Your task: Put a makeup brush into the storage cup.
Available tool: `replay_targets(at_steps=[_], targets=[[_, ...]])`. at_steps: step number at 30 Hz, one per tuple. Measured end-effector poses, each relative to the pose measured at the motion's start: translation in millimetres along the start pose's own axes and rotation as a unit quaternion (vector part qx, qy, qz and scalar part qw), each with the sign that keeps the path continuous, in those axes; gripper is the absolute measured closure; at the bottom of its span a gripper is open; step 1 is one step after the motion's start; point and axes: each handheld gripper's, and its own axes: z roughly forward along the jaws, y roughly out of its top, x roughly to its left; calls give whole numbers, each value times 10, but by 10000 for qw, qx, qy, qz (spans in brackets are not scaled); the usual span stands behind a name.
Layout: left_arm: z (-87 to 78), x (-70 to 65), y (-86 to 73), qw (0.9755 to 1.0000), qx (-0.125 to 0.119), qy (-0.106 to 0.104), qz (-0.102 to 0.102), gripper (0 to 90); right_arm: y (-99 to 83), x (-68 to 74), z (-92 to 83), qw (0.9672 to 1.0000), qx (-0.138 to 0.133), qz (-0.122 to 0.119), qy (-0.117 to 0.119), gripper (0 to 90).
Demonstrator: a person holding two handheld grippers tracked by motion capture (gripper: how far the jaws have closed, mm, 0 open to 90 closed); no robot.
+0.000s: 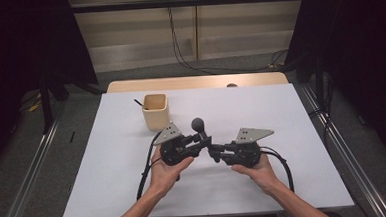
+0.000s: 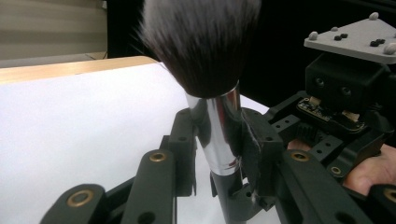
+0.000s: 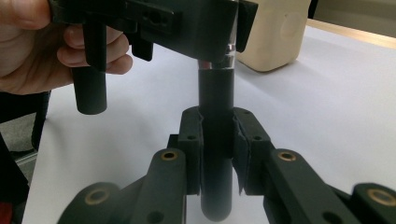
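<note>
A makeup brush stands upright above the white table between my two grippers, its dark bristle head [image 1: 198, 123] on top. In the left gripper view, the fluffy bristles [image 2: 201, 42] rise over a shiny silver ferrule [image 2: 219, 135], and my left gripper [image 2: 218, 149] is shut on that ferrule. Lower down, my right gripper [image 3: 217, 144] is shut on the black handle [image 3: 215, 102], whose rounded end hangs just below the jaws. From above, the left gripper [image 1: 204, 141] and right gripper [image 1: 214, 151] meet tip to tip at the table's middle.
A beige square cup [image 1: 155, 112] with a thin dark stick in it stands behind the left gripper, also close by in the right gripper view [image 3: 273, 32]. The white sheet [image 1: 285, 184] covers the table. Black cables trail from both grippers toward the near edge.
</note>
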Motion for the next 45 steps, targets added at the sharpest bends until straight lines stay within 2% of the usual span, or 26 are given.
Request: replay_targets(at_steps=[11,22,30,32,37,42,45], targets=[[13,-41,30,9999,-26,-79,138,707,8,-19,-16,9999,-68,54,63,741],[38,-88,44,9996,5,-157,222,707,7,-29,-18,9998,-71,138,129,646],[19,-66,53,9993,-57,-110,355,707,12,-32,-31,9998,-100,152,119,464],[16,-63,55,9993,-100,-80,346,707,14,-32,-34,9998,-100,147,45,394],[0,-43,62,9994,-95,-54,320,707,20,-32,-36,9998,-125,157,-10,285],[-21,-38,76,9995,-94,-129,258,707,30,-35,-32,9997,-110,209,-15,150],[-32,-44,82,9995,-89,-102,274,707,37,-35,-41,9996,-144,245,-89,88]])
